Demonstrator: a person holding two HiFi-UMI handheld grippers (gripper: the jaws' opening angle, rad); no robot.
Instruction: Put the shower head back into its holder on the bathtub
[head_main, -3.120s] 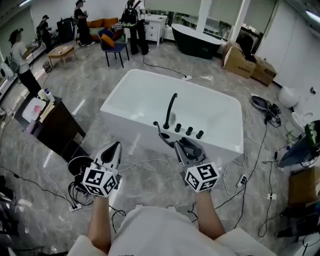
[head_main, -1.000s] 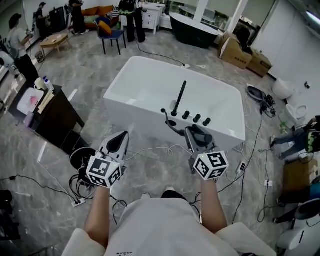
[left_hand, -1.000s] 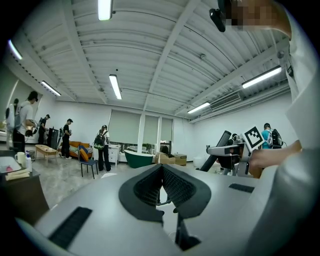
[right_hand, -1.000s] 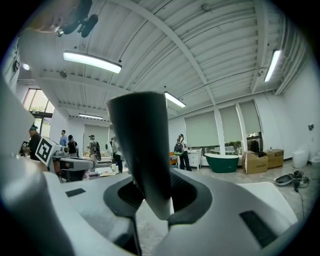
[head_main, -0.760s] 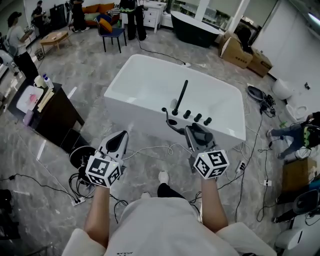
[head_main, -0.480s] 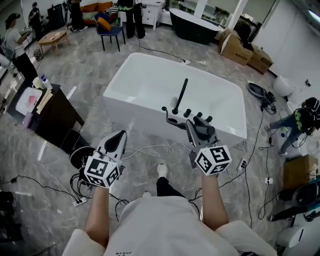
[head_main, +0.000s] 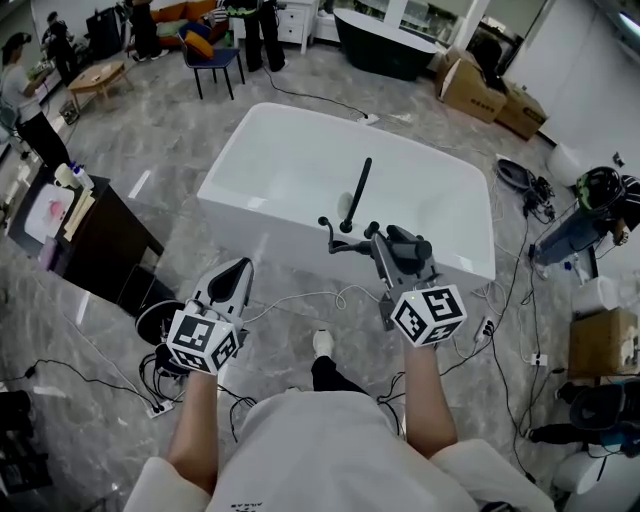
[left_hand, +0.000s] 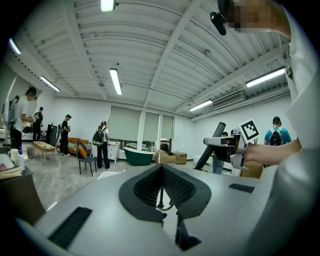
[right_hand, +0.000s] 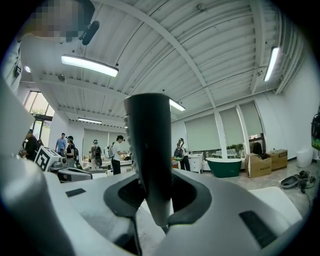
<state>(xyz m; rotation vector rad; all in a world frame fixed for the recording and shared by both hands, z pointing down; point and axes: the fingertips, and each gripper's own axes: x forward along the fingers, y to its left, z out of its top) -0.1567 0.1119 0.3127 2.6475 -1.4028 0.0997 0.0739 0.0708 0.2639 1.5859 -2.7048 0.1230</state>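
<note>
A white bathtub (head_main: 290, 170) stands ahead, with a black spout (head_main: 353, 193) and black fittings on its near rim. My right gripper (head_main: 384, 243) is shut on the shower head (head_main: 342, 240), whose end sticks out left, just in front of the spout's base. In the right gripper view its dark tapered handle (right_hand: 148, 150) stands upright between the jaws. A pale hose (head_main: 300, 297) trails over the floor below. My left gripper (head_main: 233, 275) hovers short of the tub's near wall, jaws shut and empty. The left gripper view shows the right gripper (left_hand: 235, 150) with the shower head (left_hand: 218, 141).
A dark cabinet (head_main: 95, 250) stands at the left, with coiled cables (head_main: 160, 365) beside it. More cables (head_main: 500, 340) run along the tub's right side. Cardboard boxes (head_main: 490, 90), a chair (head_main: 215, 60), a dark tub (head_main: 385, 40) and several people are further off.
Both grippers have moved forward toward the tub. The right one has carried the shower head up to the near rim beside the spout. A foot now shows below.
</note>
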